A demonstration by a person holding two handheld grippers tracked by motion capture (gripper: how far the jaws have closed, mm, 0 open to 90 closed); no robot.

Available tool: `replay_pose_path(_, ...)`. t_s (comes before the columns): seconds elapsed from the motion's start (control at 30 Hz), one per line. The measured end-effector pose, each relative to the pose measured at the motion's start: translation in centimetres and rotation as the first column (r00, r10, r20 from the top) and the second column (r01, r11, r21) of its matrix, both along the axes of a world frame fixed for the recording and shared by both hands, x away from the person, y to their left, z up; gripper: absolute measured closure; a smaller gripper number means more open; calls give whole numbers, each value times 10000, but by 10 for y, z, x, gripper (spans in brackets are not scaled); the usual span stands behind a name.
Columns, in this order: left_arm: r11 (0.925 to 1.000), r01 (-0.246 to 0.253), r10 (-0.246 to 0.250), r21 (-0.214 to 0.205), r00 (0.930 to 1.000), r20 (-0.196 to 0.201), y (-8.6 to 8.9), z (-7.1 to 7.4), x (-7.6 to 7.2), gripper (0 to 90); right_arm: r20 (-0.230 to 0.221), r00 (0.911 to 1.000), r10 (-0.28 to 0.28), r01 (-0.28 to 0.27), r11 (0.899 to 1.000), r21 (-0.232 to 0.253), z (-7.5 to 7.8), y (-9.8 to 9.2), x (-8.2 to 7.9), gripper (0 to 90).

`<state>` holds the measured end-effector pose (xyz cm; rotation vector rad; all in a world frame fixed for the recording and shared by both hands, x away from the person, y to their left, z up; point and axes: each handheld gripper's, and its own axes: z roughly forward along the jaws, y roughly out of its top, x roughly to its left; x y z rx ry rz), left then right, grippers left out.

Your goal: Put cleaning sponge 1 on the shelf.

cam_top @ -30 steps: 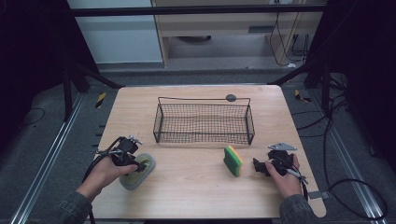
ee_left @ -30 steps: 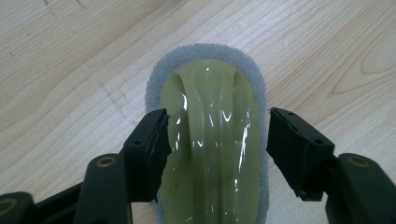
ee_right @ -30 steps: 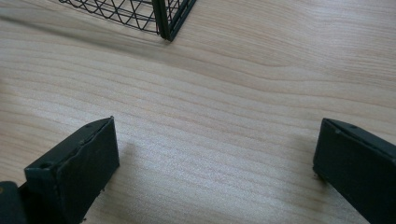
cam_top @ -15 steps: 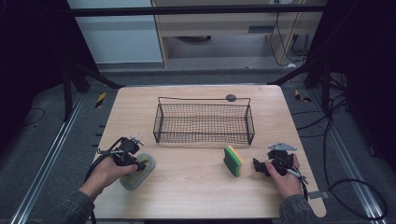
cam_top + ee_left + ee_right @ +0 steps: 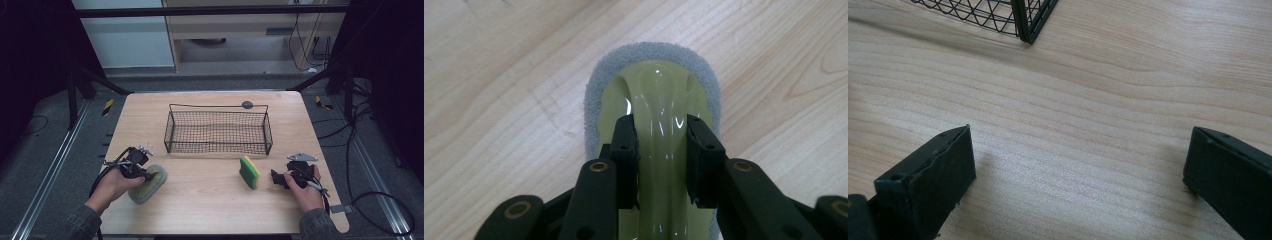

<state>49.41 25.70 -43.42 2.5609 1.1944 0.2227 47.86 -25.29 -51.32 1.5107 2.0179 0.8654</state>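
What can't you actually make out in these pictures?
- Small dark round object behind the wire basket, high view: too small to identify.
- Scrubber in the left gripper, left gripper view: its near end is hidden by the jaws and cut off by the bottom edge.
- Green-and-yellow sponge, high view: underside hidden.

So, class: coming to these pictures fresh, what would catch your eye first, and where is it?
The black wire basket sits mid-table, empty. At front left, the left hand-held gripper is closed on the glossy yellow-green handle of a grey-padded scrubber. A green and yellow sponge stands on edge at front right, beside the open right hand-held gripper.
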Motion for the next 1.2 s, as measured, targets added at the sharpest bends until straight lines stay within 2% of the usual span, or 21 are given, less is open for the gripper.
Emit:
replay_pose_path(0.27, 9986, 525, -525, 0, 9981, 334, 2, 13, -5, 699, -2, 10000, 10, -10, 10000, -11, 0, 0, 0, 4)
replay_pose_path(0.3, 9977, 685, -684, -3, 9961, 556, 1, 17, -7, 699, -1, 10000, 11, -11, 10000, -12, 0, 0, 0, 4)
replay_pose_path(0.47, 9952, 972, -975, 76, 9920, 806, 1, 25, -9, 700, 1, 10000, 12, -12, 10000, -15, 0, 0, 0, 4)
replay_pose_path(0.6, 9920, 1255, -1263, 141, 9858, 1106, -1, 31, -10, 700, 1, 10000, 9, -9, 10000, -7, 0, 0, 0, 4)
replay_pose_path(0.7, 9863, 1640, -1652, 204, 9773, 1325, -2, 37, -11, 700, 1, 10000, 12, -12, 10000, -12, 0, 0, 0, 4)
replay_pose_path(0.73, 9863, 1640, -1652, 204, 9773, 1325, -2, 37, -11, 700, 1, 10000, 12, -12, 10000, -12, 0, 0, 0, 4)
replay_pose_path(0.77, 9829, 1813, -1840, 319, 9726, 1419, -3, 38, -11, 700, 0, 10000, 13, -13, 10000, 4, 0, 0, 0, 4)
replay_pose_path(0.8, 9829, 1813, -1840, 319, 9726, 1419, -3, 38, -11, 700, 0, 10000, 13, -13, 10000, 4, 0, 0, 0, 4)
replay_pose_path(0.87, 9749, 2158, -2219, 549, 9624, 1568, -5, 40, -11, 700, 0, 10000, 9, -9, 10000, -6, 0, 0, 0, 4)
replay_pose_path(0.93, 9732, 2227, -2290, 565, 9601, 1605, -5, 40, -11, 700, 1, 10000, 10, -10, 10000, -7, 0, 0, 0, 4)
replay_pose_path(1.0, 9682, 2404, -2490, 687, 9517, 1796, -6, 43, -12, 700, 0, 10000, 11, -11, 10000, -11, 0, 0, 0, 4)
replay_pose_path(1.03, 9682, 2404, -2490, 687, 9517, 1796, -6, 43, -12, 700, 0, 10000, 11, -11, 10000, -11, 0, 0, 0, 4)
replay_pose_path(1.13, 9590, 2635, -2812, 1041, 9298, 2375, -8, 46, -17, 700, 23, 10000, 20, -20, 10000, -30, 0, 0, 0, 6)
replay_pose_path(1.17, 9570, 2688, -2880, 1088, 9248, 2485, -8, 47, -18, 700, 31, 10000, 51, -50, 10000, -79, 0, 0, 0, 6)
replay_pose_path(1.2, 9570, 2688, -2880, 1088, 9248, 2485, -8, 47, -18, 700, 31, 10000, 51, -50, 10000, -79, 0, 0, 0, 6)
